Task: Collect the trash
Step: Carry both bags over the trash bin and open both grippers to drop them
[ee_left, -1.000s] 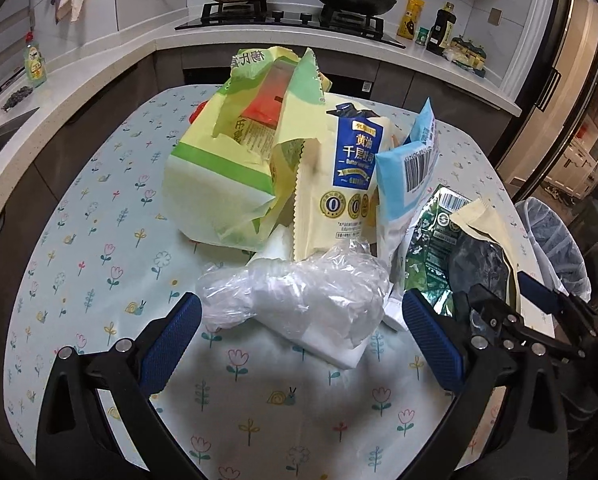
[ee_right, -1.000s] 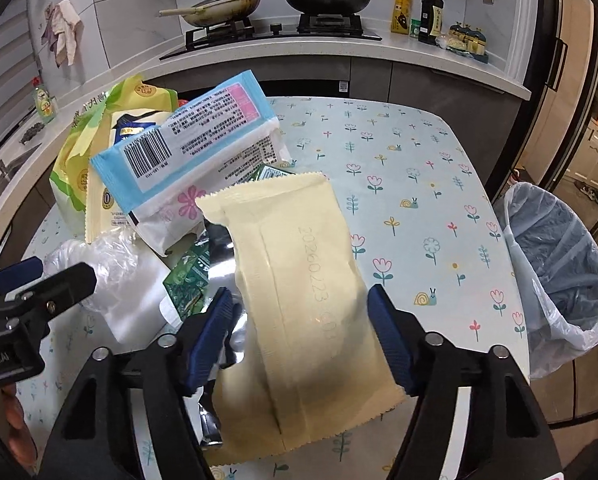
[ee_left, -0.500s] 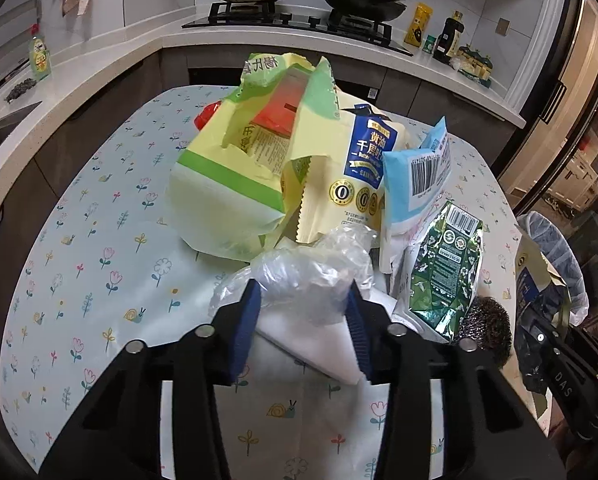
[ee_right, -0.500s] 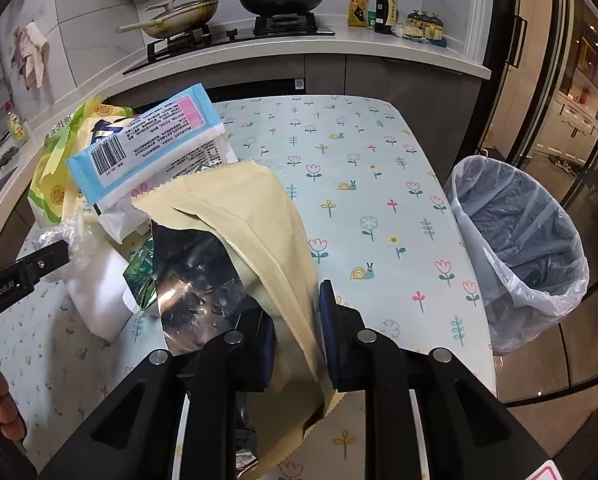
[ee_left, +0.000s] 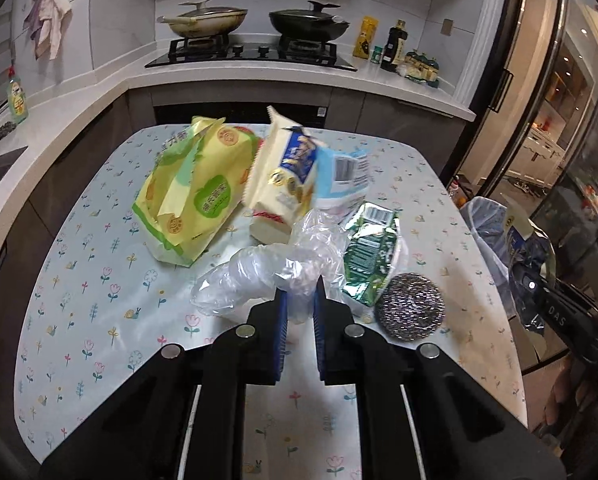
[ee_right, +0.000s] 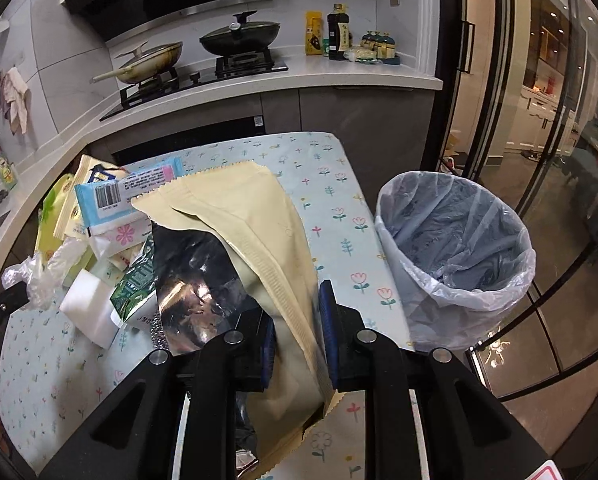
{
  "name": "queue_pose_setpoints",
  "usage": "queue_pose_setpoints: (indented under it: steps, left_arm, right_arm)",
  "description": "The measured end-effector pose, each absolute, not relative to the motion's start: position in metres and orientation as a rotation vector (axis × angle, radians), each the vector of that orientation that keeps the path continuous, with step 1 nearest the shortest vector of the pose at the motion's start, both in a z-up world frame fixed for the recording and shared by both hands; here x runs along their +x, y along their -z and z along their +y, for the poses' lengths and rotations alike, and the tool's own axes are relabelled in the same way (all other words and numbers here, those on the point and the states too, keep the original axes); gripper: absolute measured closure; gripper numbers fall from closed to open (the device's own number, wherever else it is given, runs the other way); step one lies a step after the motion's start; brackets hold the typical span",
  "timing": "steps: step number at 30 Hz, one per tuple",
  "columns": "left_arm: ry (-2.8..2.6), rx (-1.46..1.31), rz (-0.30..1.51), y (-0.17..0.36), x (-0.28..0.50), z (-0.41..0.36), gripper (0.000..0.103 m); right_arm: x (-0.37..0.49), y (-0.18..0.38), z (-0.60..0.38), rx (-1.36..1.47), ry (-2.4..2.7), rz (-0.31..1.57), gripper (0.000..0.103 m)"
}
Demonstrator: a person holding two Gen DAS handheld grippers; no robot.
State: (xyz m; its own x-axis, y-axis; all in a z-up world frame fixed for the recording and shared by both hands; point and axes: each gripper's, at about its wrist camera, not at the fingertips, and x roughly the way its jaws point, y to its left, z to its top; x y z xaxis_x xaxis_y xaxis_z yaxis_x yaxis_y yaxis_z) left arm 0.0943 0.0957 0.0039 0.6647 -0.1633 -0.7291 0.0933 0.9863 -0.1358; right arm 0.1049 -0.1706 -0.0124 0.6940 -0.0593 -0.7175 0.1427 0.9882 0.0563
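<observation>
Your left gripper was clamped on the crumpled clear plastic bag, which bunched up between its blue pads and spilled out ahead and to the left of them, above the flowered tablecloth. Just right of those fingers sat the steel scourer, touching the green foil packet. Farther ahead lay the yellow-green snack bag, the cream packet with the blue label and the light-blue wrapper with a barcode, all crowded together.

Your right gripper was pinched on the beige wrapper, whose silver inside gaped open to the left of the pads; the wrapper ran from between the fingers up and away over the table. The lined trash bin stood just right of that gripper, beside the table edge and apart from the wrapper. A white sponge block lay to the left.
</observation>
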Motion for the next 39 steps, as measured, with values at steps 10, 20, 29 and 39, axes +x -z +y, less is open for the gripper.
queue_pose_setpoints:
  steps: [10,20,29,39]
  left_arm:
    - [0.423,0.027,0.741,-0.045,0.1,-0.026,0.092]
    - [0.675,0.109,0.739,-0.045,0.154,-0.173,0.091]
    - [0.762,0.114,0.865,-0.003,0.211,-0.242,0.089]
    - [0.725,0.105,0.896,0.008,0.23,-0.255,0.044]
  right_arm:
    - [0.099,0.003,-0.266,0.209,0.303,0.738,0.084]
    - [0.126,0.022,-0.357,0.333,0.407,0.749,0.084]
    - [0.172,0.054,-0.397,0.414,0.418,0.797,0.081]
    - [0.183,0.059,-0.404,0.441,0.437,0.781,0.057]
